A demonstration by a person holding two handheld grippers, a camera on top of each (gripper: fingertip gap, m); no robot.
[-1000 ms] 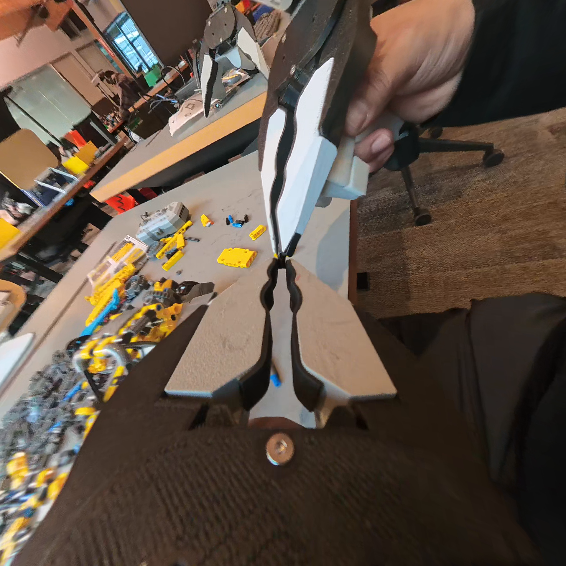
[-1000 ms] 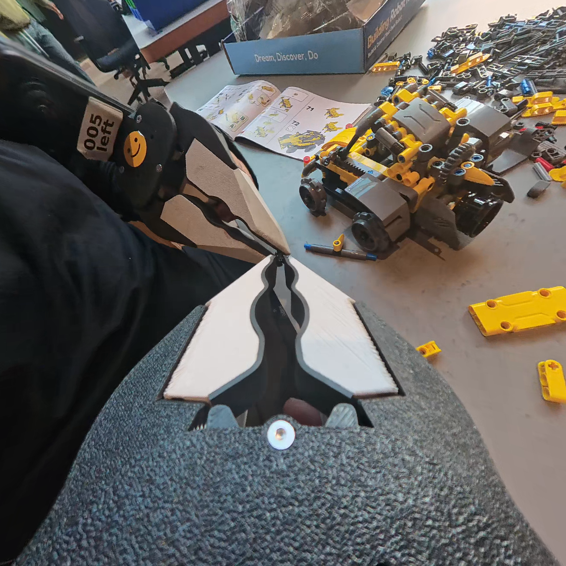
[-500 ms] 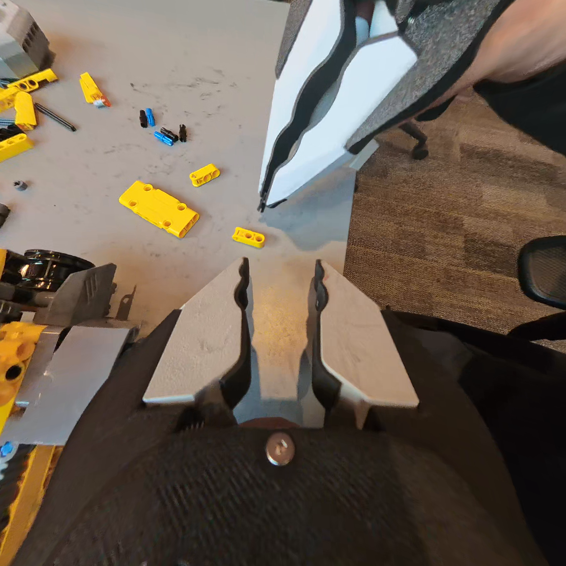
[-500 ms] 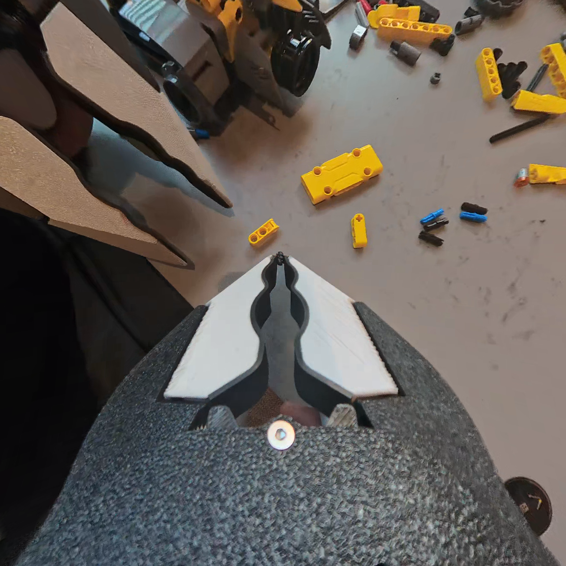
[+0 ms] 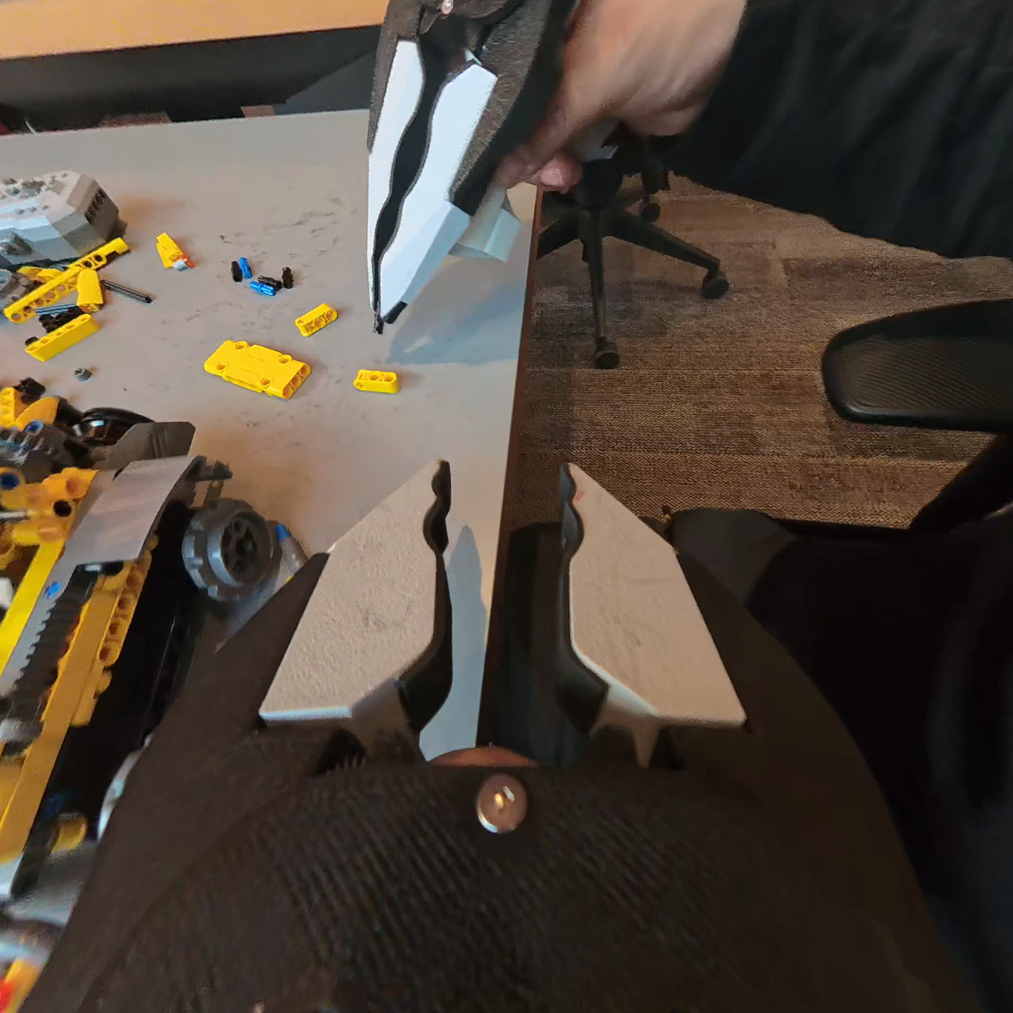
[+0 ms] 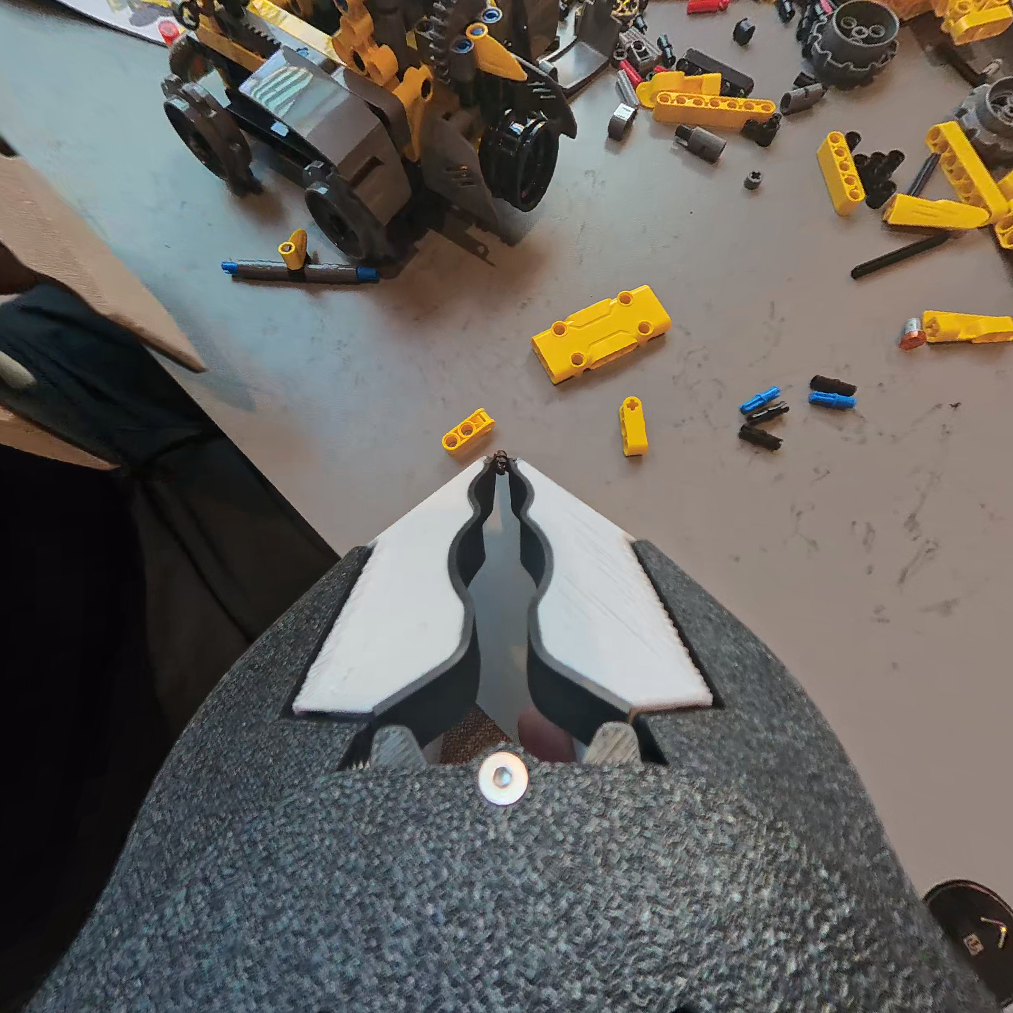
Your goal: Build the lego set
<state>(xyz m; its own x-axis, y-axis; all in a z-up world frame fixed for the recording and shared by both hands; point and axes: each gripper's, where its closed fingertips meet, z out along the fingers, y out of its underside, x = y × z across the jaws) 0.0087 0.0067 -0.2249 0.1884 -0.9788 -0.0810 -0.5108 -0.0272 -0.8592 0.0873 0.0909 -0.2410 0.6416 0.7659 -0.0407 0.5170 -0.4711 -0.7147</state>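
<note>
Right claw (image 6: 500,459) pinches a tiny black pin (image 6: 500,456) at its very tip, just short of a small yellow link (image 6: 467,431) on the grey table (image 6: 767,548) — left claw (image 5: 501,474) spread wide, holding nothing, toy truck (image 5: 82,548) at its left.

My left gripper (image 5: 501,482) has sandy grey fingers with black edges, and its body is dark and ribbed. My right gripper (image 6: 500,459) has white fingers with black wavy edges, and its body is speckled grey. It pinches a tiny black pin (image 6: 500,458). The table (image 6: 767,575) is grey with dark scuff marks. The toy car (image 6: 373,109) is yellow, grey and black. The flat brick (image 6: 601,333) is bright yellow. Two little bricks (image 6: 467,431) are yellow too. Small pins (image 6: 832,400) are blue and black. The carpet (image 5: 712,411) is brown and streaky.
</note>
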